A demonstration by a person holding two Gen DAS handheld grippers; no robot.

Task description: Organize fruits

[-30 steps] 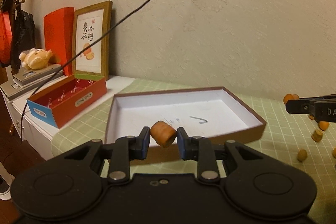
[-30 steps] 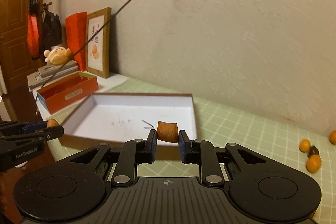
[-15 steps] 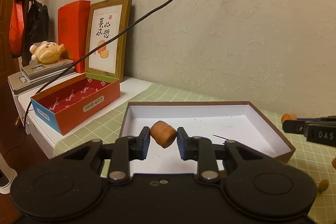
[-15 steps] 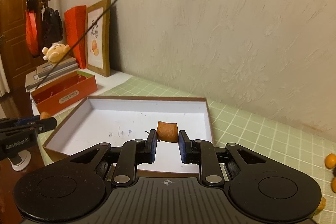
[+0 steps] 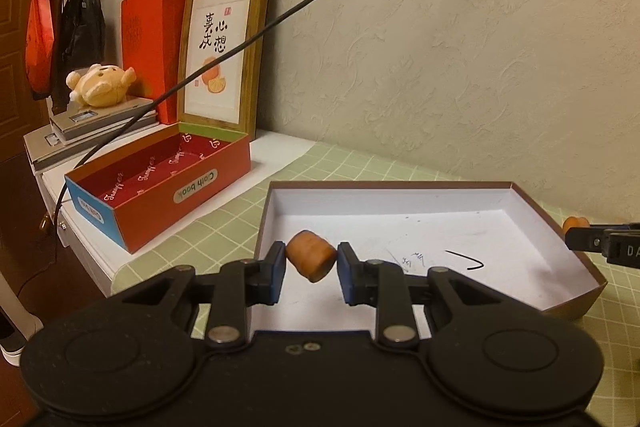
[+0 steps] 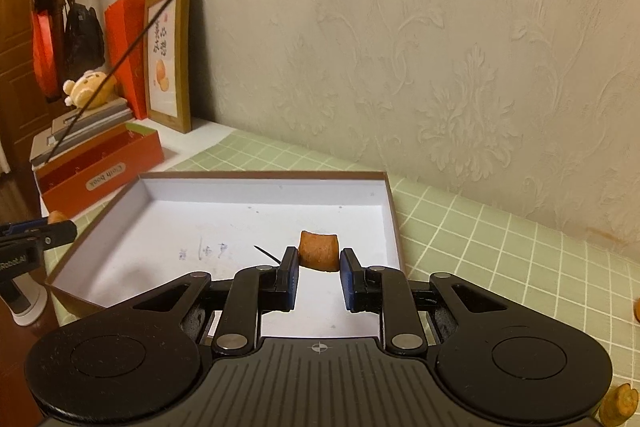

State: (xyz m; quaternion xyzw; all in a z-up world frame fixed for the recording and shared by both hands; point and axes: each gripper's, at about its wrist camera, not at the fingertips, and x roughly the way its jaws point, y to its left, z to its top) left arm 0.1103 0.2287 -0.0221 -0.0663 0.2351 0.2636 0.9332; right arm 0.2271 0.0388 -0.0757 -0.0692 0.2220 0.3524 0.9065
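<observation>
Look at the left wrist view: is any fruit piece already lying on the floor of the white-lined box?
No. The white-lined box shows only pen marks on its floor; the orange fruit piece is clamped in the left gripper above it.

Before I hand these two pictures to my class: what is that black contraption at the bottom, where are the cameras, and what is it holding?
No robot here: a person carries one hand-held tool in each hand, each with a camera looking along its two fingers. One picture comes from the left tongs, the other from the right tongs. Each is shut on a small orange fruit piece, held above a shallow white-lined box on a green checked tablecloth. A red box stands beside it; more orange pieces lie loose on the cloth.
</observation>
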